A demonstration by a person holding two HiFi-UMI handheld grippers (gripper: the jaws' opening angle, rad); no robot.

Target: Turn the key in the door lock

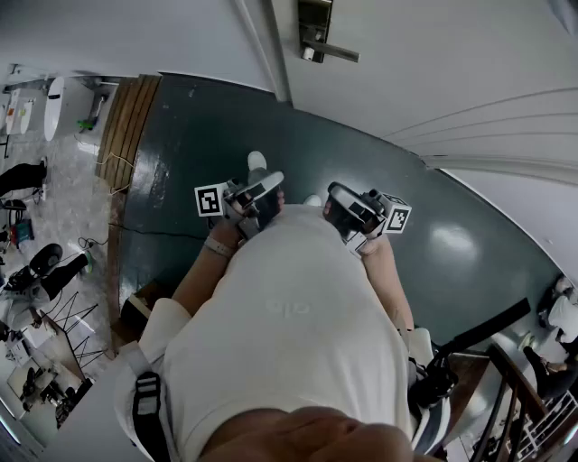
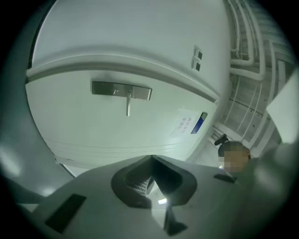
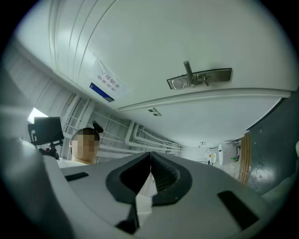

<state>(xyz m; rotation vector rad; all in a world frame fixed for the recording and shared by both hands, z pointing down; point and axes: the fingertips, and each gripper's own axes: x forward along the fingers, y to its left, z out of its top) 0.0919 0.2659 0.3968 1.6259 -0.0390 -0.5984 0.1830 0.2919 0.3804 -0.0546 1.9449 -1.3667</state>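
White door (image 1: 433,63) is filling the top of the head view, with its metal lock plate (image 1: 314,25) and lever handle (image 1: 332,51) sitting near the upper edge. Below it, the left gripper (image 1: 258,191) and the right gripper (image 1: 354,209) are being held side by side against the person's white shirt (image 1: 289,334), above a dark green floor (image 1: 199,153). Both are well apart from the lock, with bare floor lying between.

The left gripper view is looking up at the door (image 2: 93,135). The lock plate (image 2: 121,90) is showing above and to the left of the left gripper (image 2: 152,158), far off, with the lever handle (image 2: 128,105) pointing down in the picture. The jaws are meeting at their tips with nothing between them. A paper notice (image 2: 186,123) is hanging on the door further right.

The right gripper view is showing the lock plate (image 3: 201,78) up and to the right of the right gripper (image 3: 150,154), again distant, with the lever handle (image 3: 188,71) sticking upward. These jaws are also pressed together and gripping nothing. A notice (image 3: 107,80) is sitting to the left on the door (image 3: 187,28). Whether a key is sitting in the lock is too small to tell in any view.
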